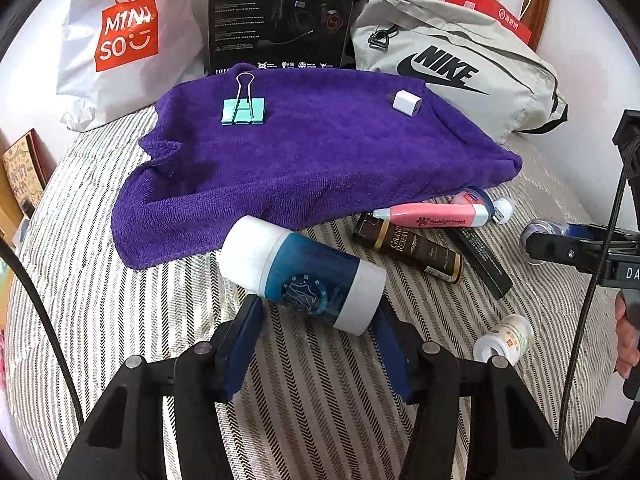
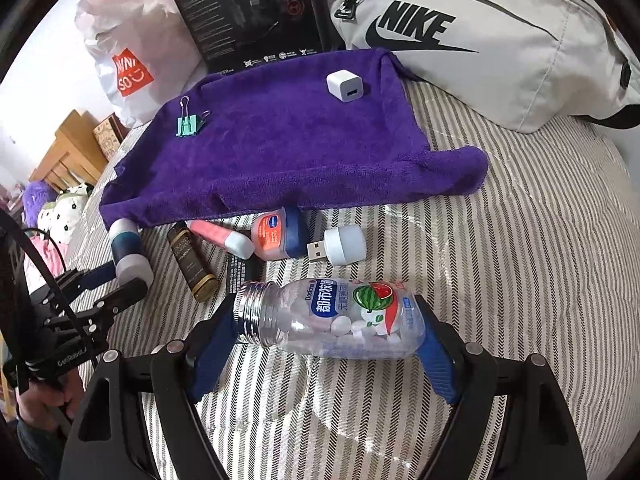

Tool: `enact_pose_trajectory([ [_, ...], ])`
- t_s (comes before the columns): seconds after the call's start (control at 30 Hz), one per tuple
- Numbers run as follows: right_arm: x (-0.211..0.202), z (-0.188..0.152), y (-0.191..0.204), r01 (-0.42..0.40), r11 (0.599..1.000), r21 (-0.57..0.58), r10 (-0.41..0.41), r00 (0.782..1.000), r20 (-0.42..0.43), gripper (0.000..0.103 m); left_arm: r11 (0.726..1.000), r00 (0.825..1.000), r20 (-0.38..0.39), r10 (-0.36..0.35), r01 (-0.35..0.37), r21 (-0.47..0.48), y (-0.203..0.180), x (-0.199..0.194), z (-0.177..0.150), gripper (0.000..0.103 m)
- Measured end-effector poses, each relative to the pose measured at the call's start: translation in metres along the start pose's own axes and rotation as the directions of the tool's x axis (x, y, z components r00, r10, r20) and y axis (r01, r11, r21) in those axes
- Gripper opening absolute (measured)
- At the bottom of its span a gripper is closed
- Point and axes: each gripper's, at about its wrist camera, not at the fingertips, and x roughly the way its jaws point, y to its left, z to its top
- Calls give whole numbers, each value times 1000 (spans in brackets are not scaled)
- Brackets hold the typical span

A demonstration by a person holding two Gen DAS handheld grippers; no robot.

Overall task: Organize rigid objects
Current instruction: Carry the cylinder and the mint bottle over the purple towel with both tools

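My left gripper is shut on a blue and white cylinder, held sideways above the striped bed. My right gripper is shut on a clear candy bottle with a watermelon label, also sideways. A purple towel lies ahead with a teal binder clip and a white charger cube on it. In front of the towel lie a pink tube, a brown bottle, a Vaseline jar and a USB light.
A small white pill bottle lies at the right. A black flat box lies by the brown bottle. A Nike bag, a black carton and a Miniso bag stand behind the towel.
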Motion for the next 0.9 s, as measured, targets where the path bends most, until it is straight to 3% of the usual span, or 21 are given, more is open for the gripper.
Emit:
enact_pose_trajectory([
  [0.2,-5,-2,-4,-26,1000,5,26,1000,8,81,997,997,21,-68,68,-32,12,-1,1,63],
  [0.27,-6,-3,-4,-26,1000,-4,26,1000,12,81,999,999,17,-38,39,-13,12,1,3,73],
  [0.4,-8,-5,-5,-43,999,-14,44,999,14,81,994,998,48,36,-41,105,3,-2,4,78],
  [0.57,-4,-7,-7,-60,998,-16,60,998,1,81,964,989,81,121,-137,226,-9,-1,8,87],
  [0.9,6,-9,-2,-72,997,-39,71,997,-39,81,918,983,84,160,-180,354,-19,14,16,96],
])
